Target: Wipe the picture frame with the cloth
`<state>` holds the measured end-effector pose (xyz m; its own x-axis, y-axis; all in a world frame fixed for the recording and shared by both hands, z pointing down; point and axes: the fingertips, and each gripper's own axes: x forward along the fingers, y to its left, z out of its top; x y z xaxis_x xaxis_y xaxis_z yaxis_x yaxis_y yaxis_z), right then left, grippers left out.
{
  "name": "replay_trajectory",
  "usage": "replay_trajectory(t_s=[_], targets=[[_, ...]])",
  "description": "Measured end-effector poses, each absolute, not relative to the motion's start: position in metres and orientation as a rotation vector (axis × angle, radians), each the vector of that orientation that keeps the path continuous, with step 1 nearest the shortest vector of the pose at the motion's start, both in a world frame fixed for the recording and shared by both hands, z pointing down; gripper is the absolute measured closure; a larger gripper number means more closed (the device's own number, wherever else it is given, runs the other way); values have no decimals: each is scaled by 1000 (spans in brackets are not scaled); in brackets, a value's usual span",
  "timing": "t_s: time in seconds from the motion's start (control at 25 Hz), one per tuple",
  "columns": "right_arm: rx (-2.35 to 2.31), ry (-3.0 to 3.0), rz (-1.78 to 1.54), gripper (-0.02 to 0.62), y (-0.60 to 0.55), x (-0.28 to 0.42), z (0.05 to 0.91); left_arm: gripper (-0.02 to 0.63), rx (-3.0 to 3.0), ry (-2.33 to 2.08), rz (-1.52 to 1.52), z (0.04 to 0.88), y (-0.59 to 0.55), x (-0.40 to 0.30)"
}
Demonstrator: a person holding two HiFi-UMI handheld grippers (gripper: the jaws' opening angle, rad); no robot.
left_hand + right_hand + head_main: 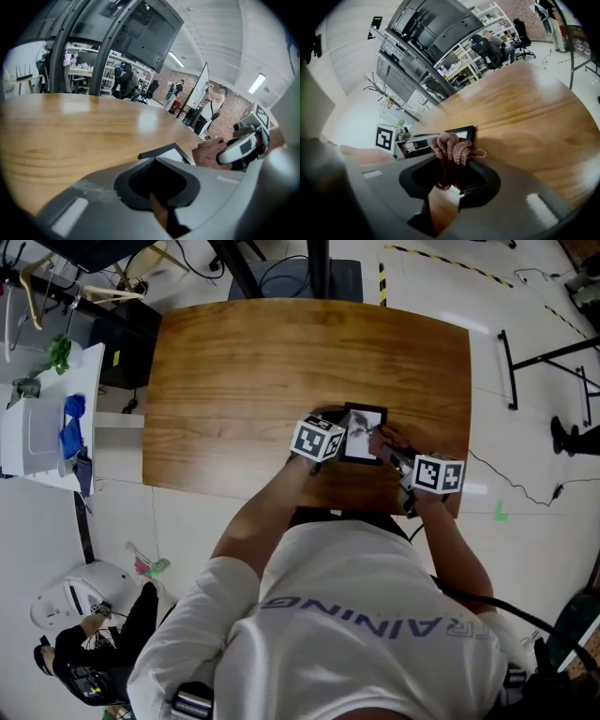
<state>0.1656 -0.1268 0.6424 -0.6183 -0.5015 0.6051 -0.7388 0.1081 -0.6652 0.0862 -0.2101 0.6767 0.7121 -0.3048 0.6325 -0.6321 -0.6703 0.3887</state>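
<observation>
Wooden table (244, 362): picture frame (364, 427) is being pinched by near-closed left gripper (159, 176); bunched cloth (452, 147) is being clamped by right gripper (452, 173); light, even strokes advised.

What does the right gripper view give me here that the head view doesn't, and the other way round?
Only the right gripper view: the right gripper close up, jaws shut on the bunched cloth, just short of the frame. Only the head view: the whole table from above, the frame's face, and the left gripper at the frame's left edge with the right gripper at its right. Both: the frame lying on the table, and the left gripper beside it.
</observation>
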Motion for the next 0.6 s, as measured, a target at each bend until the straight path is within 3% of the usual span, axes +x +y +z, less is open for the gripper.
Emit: replay_trajectory(t_s=[0.28,0.6], targets=[[934,-2160,1638,474,-112,84,653,601,2316,-718,707,674,-210,87],[926,-2097,1682,474,-113,90,668,601,2319,-724,714,676,-210,87]])
